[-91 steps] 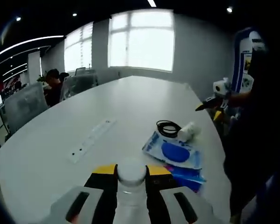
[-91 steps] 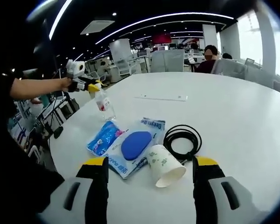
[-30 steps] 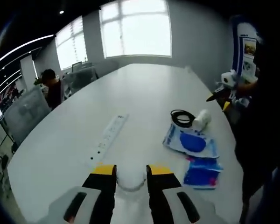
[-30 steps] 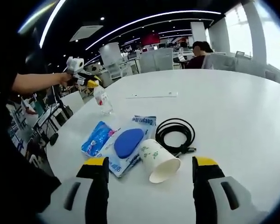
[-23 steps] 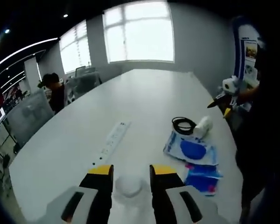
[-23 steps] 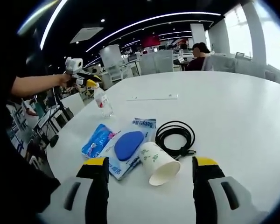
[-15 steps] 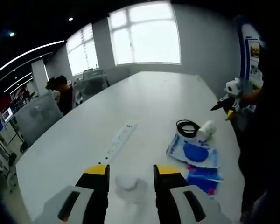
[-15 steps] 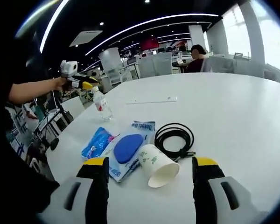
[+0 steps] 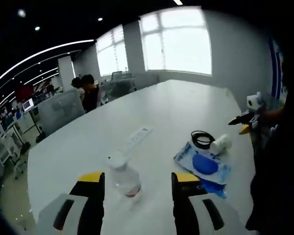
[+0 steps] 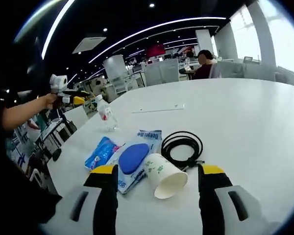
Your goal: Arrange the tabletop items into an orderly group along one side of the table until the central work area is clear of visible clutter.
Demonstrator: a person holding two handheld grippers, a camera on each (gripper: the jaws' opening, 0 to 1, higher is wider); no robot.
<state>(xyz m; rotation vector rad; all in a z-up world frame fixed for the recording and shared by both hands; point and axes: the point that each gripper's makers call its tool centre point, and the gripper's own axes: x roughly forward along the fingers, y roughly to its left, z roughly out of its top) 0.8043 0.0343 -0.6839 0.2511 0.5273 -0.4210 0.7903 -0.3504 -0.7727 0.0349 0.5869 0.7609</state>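
A clear water bottle (image 9: 123,175) with a white cap stands upright on the white table (image 9: 166,105), just ahead of my open left gripper (image 9: 137,182); nothing is between its jaws. In the right gripper view the bottle (image 10: 106,113) stands near the table's edge, with the left gripper (image 10: 81,101) beside it. My right gripper (image 10: 158,172) is open, close over a tipped paper cup (image 10: 164,175). Beside the cup lie a black cable coil (image 10: 183,146), a packaged blue mouse (image 10: 132,159) and a blue packet (image 10: 102,151). From the left gripper view I see the cup (image 9: 220,143), coil (image 9: 202,138), mouse package (image 9: 203,164) and right gripper (image 9: 242,120).
A white power strip (image 9: 137,138) lies along the table's middle, also visible as the strip (image 10: 159,108) beyond the clutter. A person (image 10: 204,63) sits at the far side by office chairs. The table edge (image 10: 63,147) runs close to the bottle and packet.
My left gripper has opened, let go of the bottle and drawn back; the bottle now stands by itself on the table. The right gripper has hardly moved.
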